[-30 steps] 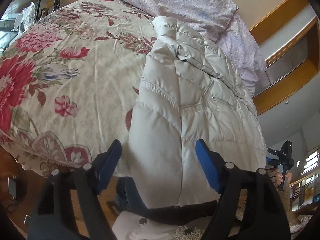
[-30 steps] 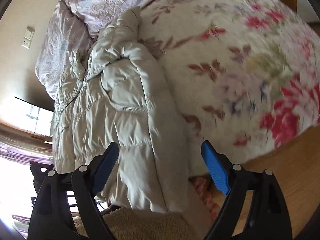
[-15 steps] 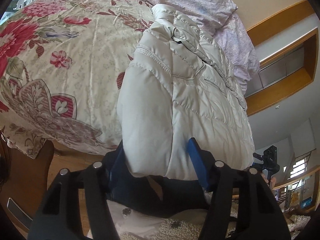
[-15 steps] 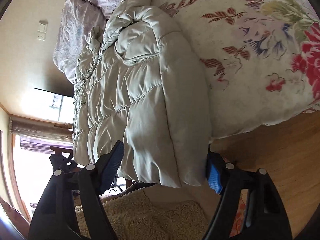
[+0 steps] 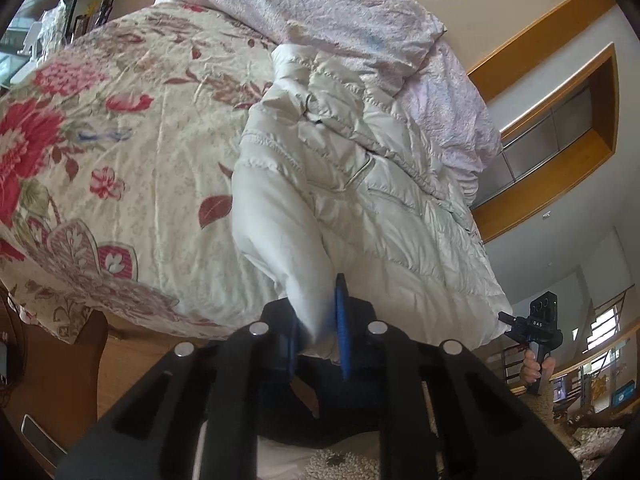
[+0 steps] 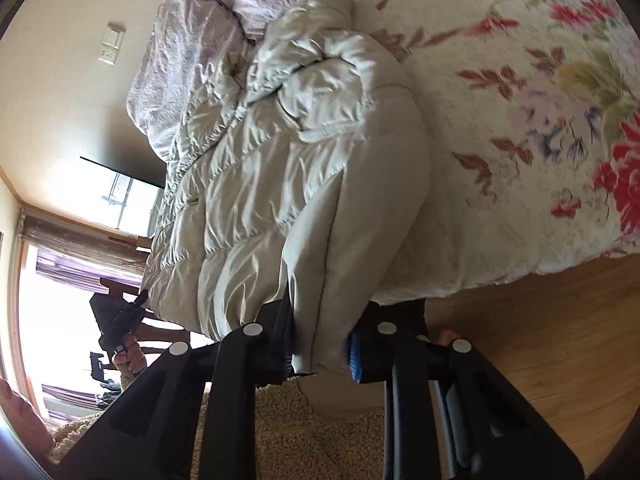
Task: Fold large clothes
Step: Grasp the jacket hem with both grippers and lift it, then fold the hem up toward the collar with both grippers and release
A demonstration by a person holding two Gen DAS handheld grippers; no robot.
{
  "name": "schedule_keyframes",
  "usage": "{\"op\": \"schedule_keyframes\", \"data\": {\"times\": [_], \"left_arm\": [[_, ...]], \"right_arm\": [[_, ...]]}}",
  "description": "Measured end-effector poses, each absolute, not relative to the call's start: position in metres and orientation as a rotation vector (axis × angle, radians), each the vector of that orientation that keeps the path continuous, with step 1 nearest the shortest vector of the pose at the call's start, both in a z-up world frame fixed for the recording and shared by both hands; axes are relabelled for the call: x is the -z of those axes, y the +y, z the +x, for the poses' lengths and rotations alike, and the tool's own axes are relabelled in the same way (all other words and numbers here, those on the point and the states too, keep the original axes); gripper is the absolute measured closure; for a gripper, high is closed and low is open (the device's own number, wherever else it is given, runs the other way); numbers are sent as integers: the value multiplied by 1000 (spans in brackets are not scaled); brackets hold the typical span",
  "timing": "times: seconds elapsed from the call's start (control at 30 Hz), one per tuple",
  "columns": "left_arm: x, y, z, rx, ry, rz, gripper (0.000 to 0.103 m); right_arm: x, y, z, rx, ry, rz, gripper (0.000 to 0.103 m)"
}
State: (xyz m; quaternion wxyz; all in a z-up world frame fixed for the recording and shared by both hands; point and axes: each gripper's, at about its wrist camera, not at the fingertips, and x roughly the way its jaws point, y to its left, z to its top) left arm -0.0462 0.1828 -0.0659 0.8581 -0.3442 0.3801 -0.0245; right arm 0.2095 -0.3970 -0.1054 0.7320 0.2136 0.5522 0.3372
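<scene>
Where the bed point(image 5: 160, 184) ends at the wooden floor point(image 6: 540, 340), a pale quilted puffer jacket point(image 5: 380, 200) lies stretched along it, its far end bunched up against the lilac crumpled bedding point(image 5: 340, 12) near the wall and its near hem hanging just over the bed's foot edge. Beside the jacket, the rest of the bed shows a cream cover printed with red and pink flowers. The left gripper point(image 5: 318, 332) sits at the foot edge of the bed with its blue pads pressed together on one corner of the jacket's hem, the white fabric pinched between them. The right gripper point(image 6: 322, 350) sits at the same edge of the bed on the other corner of the hem; its jaws are closing, and the thick folded edge of the jacket is squeezed between the blue pads. From the left camera, the right gripper shows as a small black handle held in a hand point(image 5: 534, 368) just past the jacket's far corner. From the right camera, the other hand point(image 6: 130, 354) shows in silhouette against a bright window point(image 6: 68, 308), again just off the jacket's corner. Below the bed's foot edge lies a shaggy beige rug point(image 6: 304, 436).
</scene>
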Motion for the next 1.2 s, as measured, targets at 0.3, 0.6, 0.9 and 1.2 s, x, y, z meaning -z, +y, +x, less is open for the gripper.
{"op": "schedule_keyframes", "data": {"times": [0.3,0.6,0.9,1.2], "left_arm": [[9,193,-15,-6,608,-659,90],[-19,212,22,-52,506,-673,91],[-49,233,67,-61,394,-685,91],[-62,265,165,-170,338,-661,91]], "right_arm": [[40,-372,221,-676,846,399,86],[2,-359,247,-624,633,394,86],[-40,-330,279,-575,434,377,86],[-49,-260,366,-379,307,260,86]]}}
